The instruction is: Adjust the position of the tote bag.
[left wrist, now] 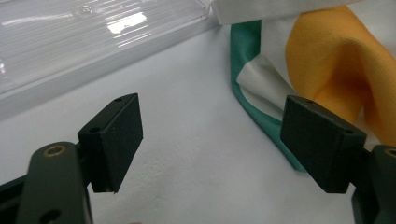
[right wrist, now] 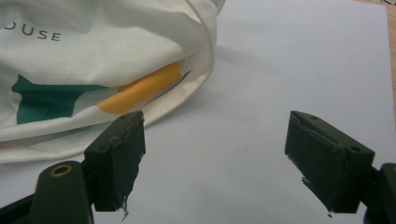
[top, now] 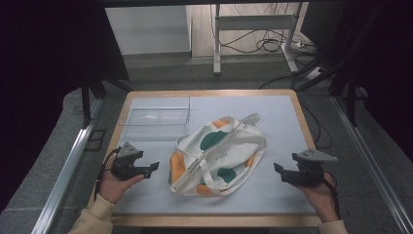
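Right gripper (right wrist: 212, 163): jaws spread wide, nothing between them, hovering over the white table mat (right wrist: 289, 70).
Tote bag (right wrist: 93, 56): cream canvas, crumpled, lying up and left of the gripper; bag edge just beyond the left jaw.
Bag print: green patch, orange patch, grey letters "OUSE".

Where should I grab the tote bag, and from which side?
Probably the strap looping over the bag at its near left end. It lies loose on the cloth and looks thin enough to pinch. Come in from the left with the left tool, which is open and nearest.
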Demonstrator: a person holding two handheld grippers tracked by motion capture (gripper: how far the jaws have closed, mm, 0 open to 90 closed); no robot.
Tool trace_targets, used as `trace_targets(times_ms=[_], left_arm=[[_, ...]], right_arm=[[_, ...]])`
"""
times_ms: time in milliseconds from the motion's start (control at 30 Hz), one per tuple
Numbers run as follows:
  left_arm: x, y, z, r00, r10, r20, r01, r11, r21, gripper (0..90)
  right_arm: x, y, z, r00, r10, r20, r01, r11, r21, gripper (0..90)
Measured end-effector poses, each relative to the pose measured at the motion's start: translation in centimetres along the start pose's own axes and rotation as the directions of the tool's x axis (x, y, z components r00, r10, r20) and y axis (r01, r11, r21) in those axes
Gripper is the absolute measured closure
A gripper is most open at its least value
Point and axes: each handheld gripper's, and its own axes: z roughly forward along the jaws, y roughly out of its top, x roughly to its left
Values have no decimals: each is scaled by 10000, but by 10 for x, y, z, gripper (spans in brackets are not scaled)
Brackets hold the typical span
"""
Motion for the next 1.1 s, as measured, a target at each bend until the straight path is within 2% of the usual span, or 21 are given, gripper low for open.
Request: trace_targets(times_ms=[200, 333, 367, 400, 533, 600, 667, 700, 767, 900, 933, 1033, 1100], left_arm=[[2, -1, -6, 9999, -68, -101, 68, 10000, -2, 228], [0, 3, -9, 9999, 22, 142, -22, 10000, 19, 268], [-2, 6, -11, 9992, 153, 360, -159, 9997, 161, 278], [-2, 6, -11, 9992, 153, 360, -159, 9997, 161, 284], [-10, 11, -15, 9970, 567, 523, -606, 9954, 748, 297], [-15, 13, -18, 9959, 632, 650, -684, 9943, 815, 294], [-20, 17, -23, 9930, 740, 920, -817, 9932, 828, 294], [-20, 17, -23, 9930, 740, 920, -817, 9932, 828, 294], [-23, 21, -26, 9887, 830, 1245, -921, 9934, 685, 295], [-30, 26, -31, 9855, 914, 1427, -1000, 9935, 542, 305], [-37, 30, -36, 9811, 1101, 1593, -1178, 9922, 396, 308], [-46, 34, -41, 9770, 1236, 1738, -1308, 9909, 304, 312], [-57, 40, -45, 9713, 1405, 1917, -1485, 9885, 282, 311]], right_arm=[[-1, 2, 1, 10000, -28, -3, 28, 10000, 30, 202], [1, -1, 2, 9999, -67, -116, 68, 9999, 110, 202], [2, -1, 2, 9999, -77, -126, 78, 9999, 121, 203], [2, -1, 2, 9999, -77, -126, 78, 9999, 121, 203], [3, 0, 3, 9999, -149, -6, 149, 9996, 247, 202], [3, -1, 3, 9999, -146, 17, 145, 9995, 280, 202], [4, -2, 4, 9998, -166, 55, 164, 9993, 336, 203], [4, -3, 5, 9998, -194, 64, 191, 9991, 377, 203], [4, -5, 6, 9995, -302, 98, 297, 9983, 511, 203], [5, -7, 10, 9993, -360, 139, 350, 9974, 633, 203], [5, -6, 11, 9993, -345, 132, 336, 9975, 623, 203], [7, -4, 13, 9992, -394, 120, 385, 9974, 616, 203], [8, -5, 14, 9990, -431, 89, 425, 9970, 648, 202]])
